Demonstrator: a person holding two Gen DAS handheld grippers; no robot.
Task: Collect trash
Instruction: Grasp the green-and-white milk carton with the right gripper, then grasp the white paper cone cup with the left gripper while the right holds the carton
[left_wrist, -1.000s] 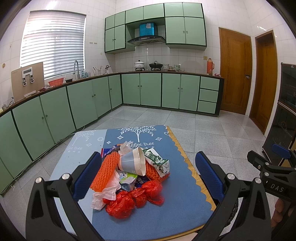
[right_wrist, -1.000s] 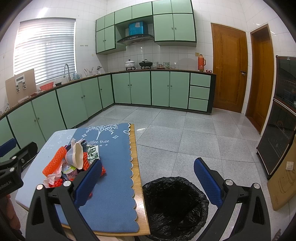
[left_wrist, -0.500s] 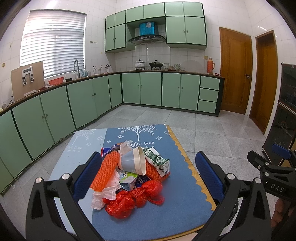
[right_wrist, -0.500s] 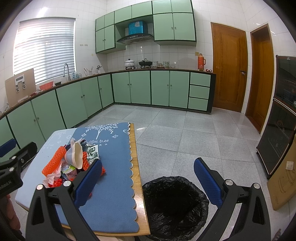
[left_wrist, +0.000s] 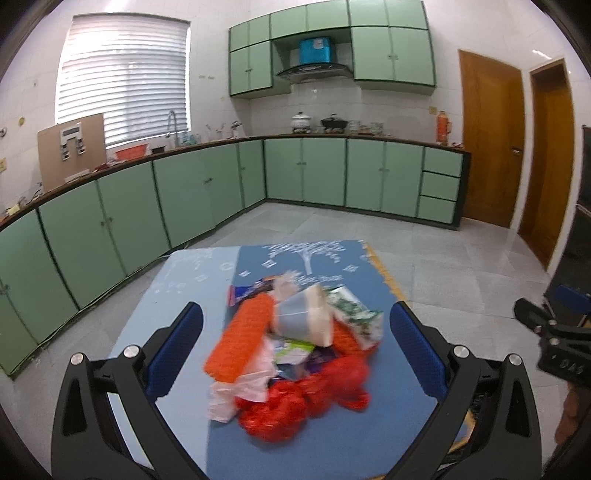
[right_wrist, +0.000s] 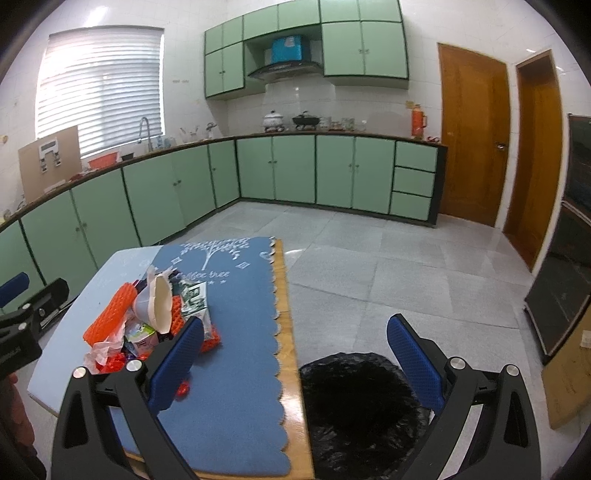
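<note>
A heap of trash (left_wrist: 295, 347) lies on the blue table mat (left_wrist: 317, 258): an orange foam net (left_wrist: 243, 339), a paper cup (left_wrist: 306, 317) on its side, a green printed carton (left_wrist: 354, 310), a crumpled red plastic bag (left_wrist: 299, 402) and pale plastic wrap. My left gripper (left_wrist: 295, 332) is open and hovers just short of the heap, blue fingers either side of it, touching nothing. In the right wrist view the heap (right_wrist: 147, 317) sits left, and my right gripper (right_wrist: 295, 339) is open above the table's right edge and the black-lined bin (right_wrist: 362, 402).
The table (right_wrist: 291, 332) has a wooden rim; the bin stands on the tiled floor right beside it. Green cabinets (left_wrist: 110, 236) run along the left and back walls. Two wooden doors (right_wrist: 472, 140) stand at the right. A dark appliance (right_wrist: 569, 266) and cardboard lean at far right.
The left gripper has moved forward and up toward the heap, which now looks larger and blurred. The right gripper shifted slightly left and closer to the table. Both stay open.
</note>
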